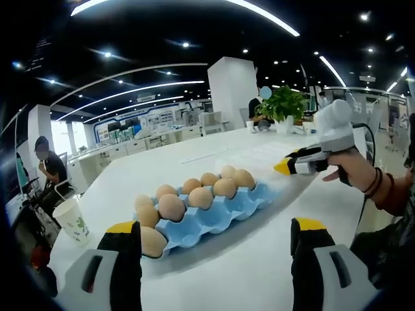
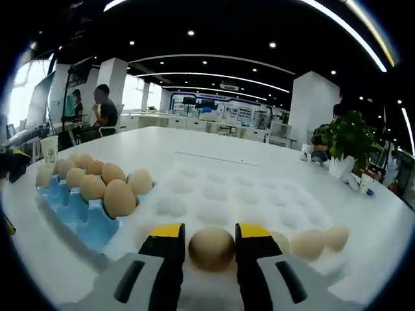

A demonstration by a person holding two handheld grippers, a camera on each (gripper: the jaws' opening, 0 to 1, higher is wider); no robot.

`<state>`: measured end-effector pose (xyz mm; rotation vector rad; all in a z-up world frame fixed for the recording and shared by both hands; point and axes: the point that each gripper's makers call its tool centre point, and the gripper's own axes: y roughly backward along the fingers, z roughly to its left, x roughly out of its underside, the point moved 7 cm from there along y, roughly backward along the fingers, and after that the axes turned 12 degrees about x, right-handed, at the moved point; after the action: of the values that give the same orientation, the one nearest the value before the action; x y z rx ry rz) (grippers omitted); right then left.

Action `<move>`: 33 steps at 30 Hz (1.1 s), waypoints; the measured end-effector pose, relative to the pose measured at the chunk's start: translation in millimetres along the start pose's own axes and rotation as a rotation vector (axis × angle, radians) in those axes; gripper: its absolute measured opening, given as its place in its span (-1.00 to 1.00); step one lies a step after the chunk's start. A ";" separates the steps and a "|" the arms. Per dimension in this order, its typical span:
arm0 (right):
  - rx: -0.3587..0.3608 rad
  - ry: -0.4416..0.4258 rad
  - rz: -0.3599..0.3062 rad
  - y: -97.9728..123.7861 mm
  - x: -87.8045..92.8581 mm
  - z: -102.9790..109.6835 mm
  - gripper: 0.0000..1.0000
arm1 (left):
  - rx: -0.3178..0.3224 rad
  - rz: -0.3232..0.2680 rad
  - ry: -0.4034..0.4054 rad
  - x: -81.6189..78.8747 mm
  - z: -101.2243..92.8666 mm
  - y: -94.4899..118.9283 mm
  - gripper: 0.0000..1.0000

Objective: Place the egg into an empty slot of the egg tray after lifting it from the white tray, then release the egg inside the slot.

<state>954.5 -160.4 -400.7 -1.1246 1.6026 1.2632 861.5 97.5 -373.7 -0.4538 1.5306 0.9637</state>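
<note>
The egg (image 2: 211, 249) sits between the jaws of the right gripper (image 2: 209, 241), the yellow-tipped jaws drawn in close on either side of it. They look to be touching its flanks, so I judge it gripped, though a thin gap cannot be ruled out. It rests low over the white tray (image 2: 227, 194), whose shallow dimples keep eggs from rolling. Whether it has left its dimple I cannot tell. Other eggs (image 2: 310, 243) lie just right of it in the same tray.

The blue tray (image 1: 214, 217) stands beside the white tray on the bench (image 1: 259, 272), so the carry is short. Its far side is filled with eggs; the near side shows open slots (image 1: 224, 215) in the left gripper view, and in the right gripper view the empty cups (image 2: 78, 217) face the camera. Those are the likely targets.

The left gripper (image 1: 214, 246) has its jaws spread wide and holds nothing. It hovers at the near end of the blue tray, one jaw overlapping an end egg (image 1: 152, 241) in the picture. From there it could steady the tray. In that view the right gripper (image 1: 305, 161) shows held in a hand (image 1: 353, 170) low over the bench.

The task seems at its grasp-and-lift step. Next calls for a gentle, straight rise, since a hard squeeze could crack the shell.

A paper cup (image 1: 72, 221) stands at the bench edge, well apart.
</note>
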 end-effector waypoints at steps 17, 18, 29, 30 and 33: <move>-0.025 -0.102 -0.012 2.7 0.6 -5.9 -0.43 | 0.003 -0.008 -0.004 -0.9 1.0 0.9 0.95; -0.025 -0.107 -0.018 3.4 -0.7 -6.5 -0.43 | 0.002 -0.008 -0.005 -0.8 1.2 1.5 0.95; -0.049 -0.090 -0.099 12.9 -19.6 1.0 -0.43 | -0.003 -0.006 -0.011 -0.3 0.4 3.1 0.95; -0.051 -0.090 -0.102 13.6 -20.5 1.5 -0.43 | -0.003 -0.008 -0.011 -0.7 0.5 3.4 0.95; -0.068 -0.089 -0.111 15.1 -23.4 4.2 -0.43 | -0.004 -0.010 -0.011 -1.3 0.8 3.6 0.95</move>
<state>947.2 -150.7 -375.2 -1.1665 1.4209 1.2847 859.5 100.0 -371.3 -0.4573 1.5154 0.9602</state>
